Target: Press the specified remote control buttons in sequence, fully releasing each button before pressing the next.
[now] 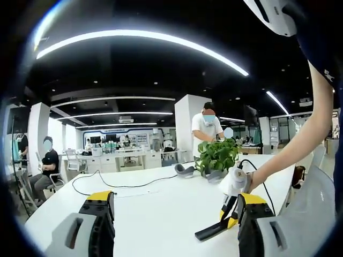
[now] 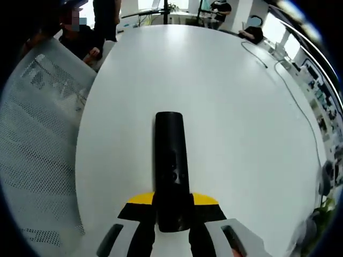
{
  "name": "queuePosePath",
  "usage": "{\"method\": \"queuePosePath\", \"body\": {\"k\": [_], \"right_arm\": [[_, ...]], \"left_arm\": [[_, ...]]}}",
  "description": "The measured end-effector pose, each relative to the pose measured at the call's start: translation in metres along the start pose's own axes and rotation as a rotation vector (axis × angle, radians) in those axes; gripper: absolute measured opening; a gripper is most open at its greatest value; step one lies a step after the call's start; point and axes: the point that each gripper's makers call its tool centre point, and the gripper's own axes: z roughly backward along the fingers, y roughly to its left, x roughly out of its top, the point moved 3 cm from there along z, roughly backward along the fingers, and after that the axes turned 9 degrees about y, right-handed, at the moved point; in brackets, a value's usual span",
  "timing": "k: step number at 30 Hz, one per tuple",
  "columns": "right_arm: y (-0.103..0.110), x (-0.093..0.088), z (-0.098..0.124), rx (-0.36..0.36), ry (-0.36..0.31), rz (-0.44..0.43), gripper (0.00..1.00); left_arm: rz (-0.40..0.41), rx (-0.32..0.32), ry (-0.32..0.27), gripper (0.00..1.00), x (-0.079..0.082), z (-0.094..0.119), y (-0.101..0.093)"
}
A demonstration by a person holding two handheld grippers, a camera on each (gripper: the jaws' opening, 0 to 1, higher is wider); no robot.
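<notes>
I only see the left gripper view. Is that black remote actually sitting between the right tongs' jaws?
Observer: Yes. In the right gripper view the remote runs lengthwise between the right tongs, with the jaws closed against its sides.
Operator: Which face is up?
Observer: The button face, it seems; small buttons show faintly midway along it.
Operator: Anything beside it?
Observer: A mesh chair stands at the table edge, on that view's left.

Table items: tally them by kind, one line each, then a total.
Remote control: 1
Potted plant: 1
Black cable: 1
Grippers: 2, the left gripper and the right gripper, whose jaws are closed on the remote
Total: 5
</notes>
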Motion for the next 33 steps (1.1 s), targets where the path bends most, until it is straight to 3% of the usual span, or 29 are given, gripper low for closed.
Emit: {"method": "queuePosePath", "body": {"k": [33], "right_arm": [[-0.026,0.006,-0.002,-0.002,0.012,0.029,0.21]], "left_arm": [[0.002,0.010,0.027,1.00,-0.007,0.001,0.002]]}}
